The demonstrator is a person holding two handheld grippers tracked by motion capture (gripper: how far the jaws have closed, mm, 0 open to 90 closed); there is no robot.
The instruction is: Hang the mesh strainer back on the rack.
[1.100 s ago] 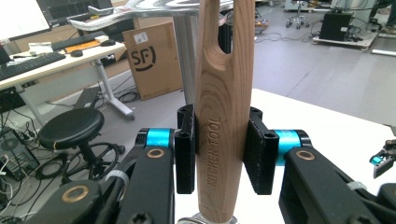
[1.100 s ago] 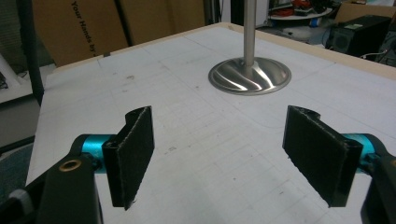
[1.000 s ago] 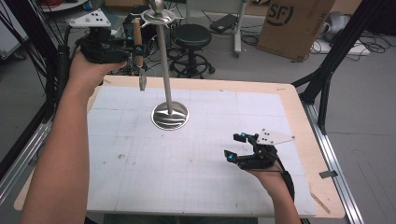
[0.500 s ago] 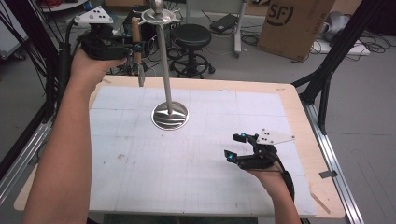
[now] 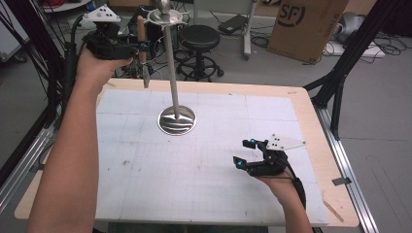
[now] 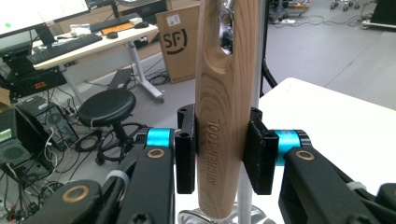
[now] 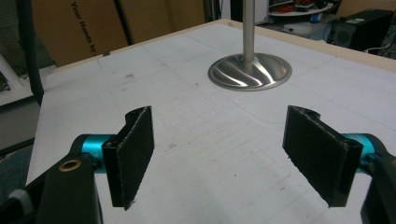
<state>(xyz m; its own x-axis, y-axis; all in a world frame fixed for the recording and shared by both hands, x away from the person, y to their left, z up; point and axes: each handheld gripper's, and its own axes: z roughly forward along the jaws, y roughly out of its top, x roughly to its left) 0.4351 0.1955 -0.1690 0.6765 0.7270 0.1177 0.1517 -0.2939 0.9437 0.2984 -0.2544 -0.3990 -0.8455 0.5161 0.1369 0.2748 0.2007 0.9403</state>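
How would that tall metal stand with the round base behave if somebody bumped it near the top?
The stand would probably rock rather than slide: its pole is tall and thin above a fairly small round foot. The foot looks like solid polished metal, so it may be heavy enough to settle back after a light knock. It rests on the flat white table, so a harder shove could likely tip it.

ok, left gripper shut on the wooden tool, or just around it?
Shut on it: left gripper pads press both sides of the wooden tool handle, held upright beside the stand pole.
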